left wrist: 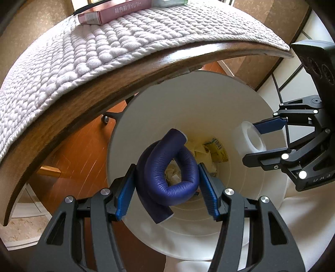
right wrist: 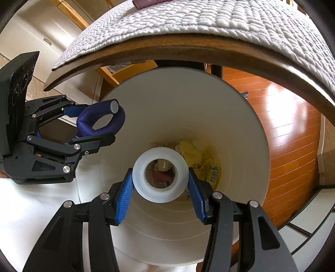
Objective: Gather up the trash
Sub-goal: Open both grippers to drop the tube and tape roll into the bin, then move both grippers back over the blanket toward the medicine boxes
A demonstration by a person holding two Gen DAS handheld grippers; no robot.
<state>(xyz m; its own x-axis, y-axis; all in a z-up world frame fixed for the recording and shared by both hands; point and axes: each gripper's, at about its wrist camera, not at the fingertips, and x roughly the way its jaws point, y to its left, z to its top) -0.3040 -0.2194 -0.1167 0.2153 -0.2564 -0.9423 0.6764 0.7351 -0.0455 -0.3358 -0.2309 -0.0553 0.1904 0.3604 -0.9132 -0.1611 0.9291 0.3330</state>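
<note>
Two grippers above a white waste bin (left wrist: 129, 134), both pointing steeply down into its mouth.

Left gripper (left wrist: 166, 188): clenched on a bent purple foam tube (left wrist: 167, 167), blue pads pressing the tube's loop from either side. Tube twisted into a coil, one cut end up toward the table, the other hanging low by the left pad, white core showing at both ends. Held over the bin opening, clear of the wall.

Right gripper (right wrist: 160, 184): grasping a white roll of tape (right wrist: 160, 173), blue pads against its outer edge on both sides, hole facing the camera. Also held over the bin opening, just beside the purple tube but apart from it.

At the bottom of the bin: crumpled yellowish wrappers and paper (right wrist: 196, 159), one piece with a printed barcode, partly hidden behind the held items.

Directly above and behind the bin: curved wooden table edge (left wrist: 104, 83), overhanging part of the bin's far rim. On the table, a quilted white mat (left wrist: 83, 48) and a pink box with printed characters (left wrist: 113, 12) near the far side. Beneath the table, orange-brown wooden floor (right wrist: 289, 129) and a castor wheel (left wrist: 105, 119) of some furniture. White fabric (right wrist: 37, 209) close under both grippers on the near side of the bin.
</note>
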